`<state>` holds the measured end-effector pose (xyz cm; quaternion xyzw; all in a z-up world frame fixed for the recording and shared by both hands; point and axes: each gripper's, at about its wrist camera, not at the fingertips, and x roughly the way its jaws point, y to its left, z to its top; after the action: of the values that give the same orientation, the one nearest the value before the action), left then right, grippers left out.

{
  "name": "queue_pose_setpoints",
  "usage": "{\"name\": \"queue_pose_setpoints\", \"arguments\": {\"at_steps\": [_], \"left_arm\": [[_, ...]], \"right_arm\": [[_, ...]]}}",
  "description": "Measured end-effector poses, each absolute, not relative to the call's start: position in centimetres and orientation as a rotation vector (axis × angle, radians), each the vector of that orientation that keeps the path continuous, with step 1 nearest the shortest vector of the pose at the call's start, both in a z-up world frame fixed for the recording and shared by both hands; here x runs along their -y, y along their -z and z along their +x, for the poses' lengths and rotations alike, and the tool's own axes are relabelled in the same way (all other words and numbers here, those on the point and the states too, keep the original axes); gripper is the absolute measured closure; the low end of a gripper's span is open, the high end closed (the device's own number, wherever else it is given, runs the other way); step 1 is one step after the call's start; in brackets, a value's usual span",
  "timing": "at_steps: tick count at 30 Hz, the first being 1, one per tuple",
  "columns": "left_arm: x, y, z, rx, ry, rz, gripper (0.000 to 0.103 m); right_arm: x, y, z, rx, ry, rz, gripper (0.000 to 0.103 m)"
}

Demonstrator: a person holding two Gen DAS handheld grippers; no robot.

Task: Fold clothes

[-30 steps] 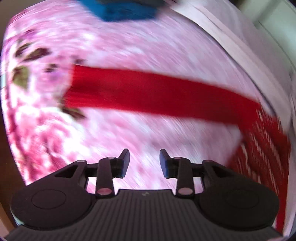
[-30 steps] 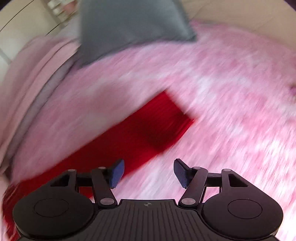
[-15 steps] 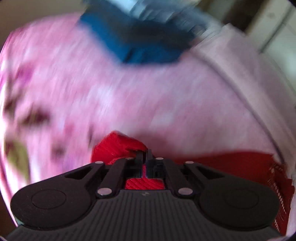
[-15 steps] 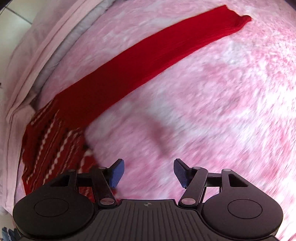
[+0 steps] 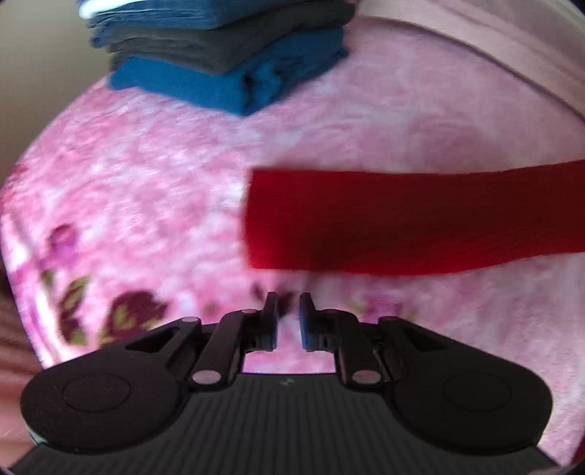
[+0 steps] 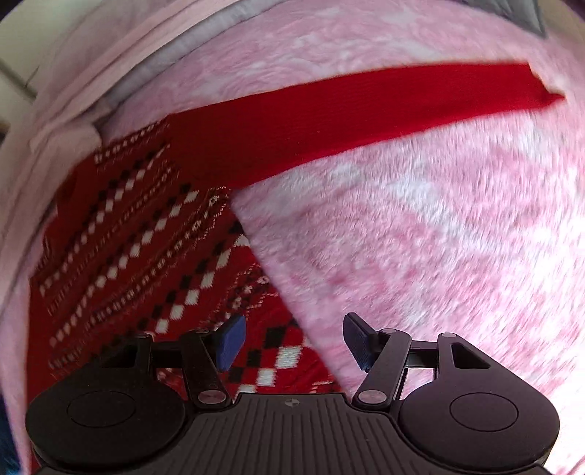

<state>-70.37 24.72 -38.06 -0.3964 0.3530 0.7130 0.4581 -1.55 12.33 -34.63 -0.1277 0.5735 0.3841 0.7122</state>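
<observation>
A red sweater lies on a pink floral blanket. Its plain red sleeve stretches flat across the left wrist view, cuff end at the middle. My left gripper hovers just short of the sleeve, jaws a small gap apart and empty. In the right wrist view the sleeve runs from the patterned sweater body, which has black and white diamonds. My right gripper is wide open and empty over the body's edge.
A stack of folded blue and grey clothes sits at the far side of the blanket. A pale pink bed edge runs behind the sweater. A grey fabric corner shows at the top right.
My left gripper has let go of the sleeve cuff and pulled back; the sleeve now lies flat and straight. My right gripper moved down toward the sweater body, still open.
</observation>
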Motion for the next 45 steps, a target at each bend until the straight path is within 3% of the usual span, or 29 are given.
{"name": "queue_pose_setpoints", "arguments": {"at_steps": [3, 6, 16, 18, 22, 24, 25, 31, 33, 34, 35, 36, 37, 41, 45], "left_arm": [[-24.9, 37.0, -71.4, -0.907, -1.968, -0.986, 0.094], [-26.6, 34.8, -69.6, -0.766, -1.910, -0.988, 0.093], [-45.9, 32.2, -44.8, -0.597, -1.164, -0.790, 0.088], [-49.1, 31.9, -39.3, -0.599, -1.049, -0.762, 0.079], [-53.8, 32.6, -29.9, -0.615, -0.902, -0.702, 0.072], [-55.4, 33.5, -26.2, -0.636, -0.867, -0.700, 0.072], [-56.1, 33.9, -24.8, -0.639, -0.856, -0.706, 0.072], [-60.2, 38.1, -19.4, -0.672, -0.789, -0.738, 0.066], [-60.4, 39.4, -18.1, -0.696, -0.748, -0.726, 0.073], [-60.3, 39.9, -17.5, -0.704, -0.720, -0.717, 0.081], [-60.1, 40.2, -17.2, -0.701, -0.697, -0.703, 0.096], [-59.6, 39.8, -17.5, -0.676, -0.681, -0.677, 0.097], [-59.1, 39.2, -18.0, -0.634, -0.669, -0.659, 0.097], [-58.1, 33.9, -23.7, -0.296, -0.713, -0.617, 0.097], [-59.4, 32.2, -25.6, -0.207, -0.784, -0.583, 0.101]], "right_arm": [[-12.7, 34.7, -1.0, -1.216, -0.860, -0.359, 0.040], [-13.5, 34.9, -0.1, -1.189, -0.874, -0.399, 0.040], [-28.1, 34.1, 3.9, -1.057, -1.261, -0.295, 0.041], [-32.3, 33.9, 4.5, -1.061, -1.343, -0.241, 0.041], [-40.0, 35.0, 4.5, -1.132, -1.445, -0.176, 0.041], [-43.0, 36.3, 4.1, -1.176, -1.453, -0.189, 0.051], [-44.4, 37.4, 4.0, -1.216, -1.446, -0.195, 0.068], [-48.5, 42.5, 4.3, -1.360, -1.419, -0.164, 0.069], [-49.1, 43.4, 4.0, -1.359, -1.450, -0.157, 0.069], [-49.3, 43.6, 3.6, -1.341, -1.475, -0.165, 0.069], [-49.4, 43.5, 3.1, -1.303, -1.509, -0.185, 0.071], [-49.4, 43.4, 2.6, -1.265, -1.543, -0.204, 0.088], [-49.5, 43.3, 2.1, -1.227, -1.576, -0.223, 0.098], [-49.5, 39.6, 2.3, -1.012, -1.705, -0.152, 0.098], [-49.4, 35.4, 2.8, -0.779, -1.817, -0.055, 0.098]]}}
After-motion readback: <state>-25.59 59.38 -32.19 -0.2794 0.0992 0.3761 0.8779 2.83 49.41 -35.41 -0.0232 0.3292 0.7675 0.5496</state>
